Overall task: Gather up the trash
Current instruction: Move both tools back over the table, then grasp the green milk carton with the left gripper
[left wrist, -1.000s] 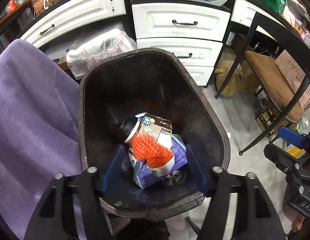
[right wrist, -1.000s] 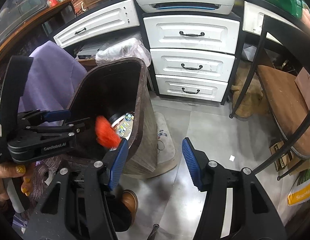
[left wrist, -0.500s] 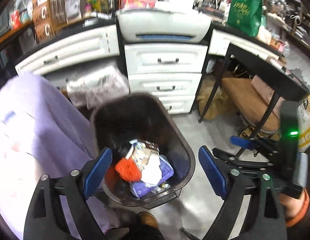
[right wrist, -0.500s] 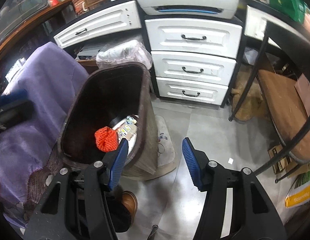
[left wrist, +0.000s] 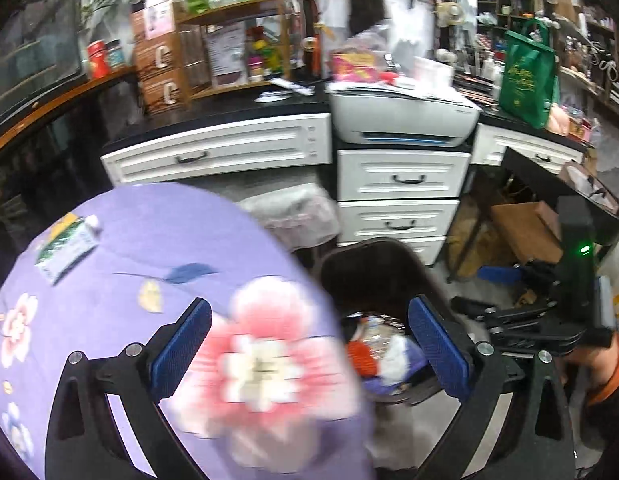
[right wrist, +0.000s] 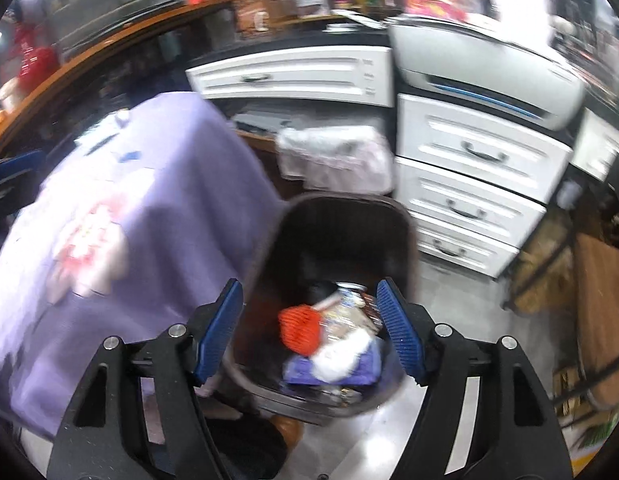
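Observation:
A dark trash bin (left wrist: 373,264) stands on the floor beside a table under a purple flowered cloth (left wrist: 121,264). It also shows in the right wrist view (right wrist: 341,232). Inside lie an orange mesh ball (right wrist: 299,330), a white wad (right wrist: 341,354), a purple carton (right wrist: 361,372) and a printed cup. A small green-and-white carton (left wrist: 67,246) lies on the cloth at the far left. My left gripper (left wrist: 309,348) is open and empty above the cloth's edge. My right gripper (right wrist: 311,334) is open and empty above the bin, and also shows in the left wrist view (left wrist: 505,280).
White drawer units (left wrist: 397,200) with a printer (left wrist: 401,118) on top stand behind the bin. A plastic-lined bin (left wrist: 293,216) sits under the counter. A black-framed stool (right wrist: 597,280) and boxes stand at the right. A green bag (left wrist: 527,76) sits on the counter.
My left gripper has risen out of the bin and swung left over the purple cloth. My right gripper has moved left to hover over the bin. The orange mesh ball now rests in the bin.

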Motion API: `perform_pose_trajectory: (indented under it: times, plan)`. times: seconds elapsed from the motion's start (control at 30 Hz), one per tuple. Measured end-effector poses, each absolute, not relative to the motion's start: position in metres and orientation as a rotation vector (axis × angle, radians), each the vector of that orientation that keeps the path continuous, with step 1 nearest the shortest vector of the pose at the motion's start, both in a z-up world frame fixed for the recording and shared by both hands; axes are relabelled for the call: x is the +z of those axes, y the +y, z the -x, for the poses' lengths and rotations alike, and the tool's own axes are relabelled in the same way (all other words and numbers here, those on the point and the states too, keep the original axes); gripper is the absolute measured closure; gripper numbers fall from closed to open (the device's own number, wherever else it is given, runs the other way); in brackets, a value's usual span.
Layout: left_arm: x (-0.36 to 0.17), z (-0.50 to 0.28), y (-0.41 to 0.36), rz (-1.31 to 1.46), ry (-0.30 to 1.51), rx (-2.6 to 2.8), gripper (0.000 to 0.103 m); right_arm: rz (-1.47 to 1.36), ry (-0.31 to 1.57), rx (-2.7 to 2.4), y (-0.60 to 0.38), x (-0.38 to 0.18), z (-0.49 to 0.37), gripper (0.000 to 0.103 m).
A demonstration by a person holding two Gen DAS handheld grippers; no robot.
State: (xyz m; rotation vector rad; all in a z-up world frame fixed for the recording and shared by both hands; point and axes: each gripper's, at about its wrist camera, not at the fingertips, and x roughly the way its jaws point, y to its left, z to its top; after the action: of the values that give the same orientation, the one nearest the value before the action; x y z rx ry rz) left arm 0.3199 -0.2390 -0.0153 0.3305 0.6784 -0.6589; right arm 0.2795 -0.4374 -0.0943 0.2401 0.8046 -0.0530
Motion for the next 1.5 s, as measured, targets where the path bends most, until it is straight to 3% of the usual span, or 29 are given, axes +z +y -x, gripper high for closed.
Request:
perform_pose_trajectory:
  times: [0.27, 0.5, 0.97, 1.13, 1.23, 1.4, 1.5]
  plan:
    - [-0.007, -0.388, -0.16, -0.397, 0.637, -0.592, 0.006, -0.257, 0.803, 0.133, -0.389, -0.062, -0.326, 0.033]
    - [0.003, -0.484, -0.091, -0.44, 0.659, -0.597, 0.006, -0.163, 0.825, 0.225, -0.335, -0.049, -0.376, 0.025]
    - [-0.034, -0.61, -0.08, -0.701, 0.773, -0.653, 0.008, -0.107, 0.848, 0.308, -0.289, -0.035, -0.443, 0.025]
    - [-0.046, -0.627, -0.09, -0.783, 0.804, -0.694, 0.018, -0.111, 0.862, 0.299, -0.29, -0.038, -0.452, 0.025]
    - [-0.054, -0.634, -0.097, -0.832, 0.838, -0.699, 0.034, -0.123, 0.873, 0.293, -0.291, -0.042, -0.458, 0.025]
    - [-0.058, -0.632, -0.095, -0.858, 0.821, -0.692, 0.037, -0.13, 0.875, 0.287, -0.29, -0.043, -0.467, 0.025]
    - [-0.057, -0.63, -0.094, -0.836, 0.809, -0.677, 0.044, -0.153, 0.873, 0.312, -0.287, -0.04, -0.473, 0.025]
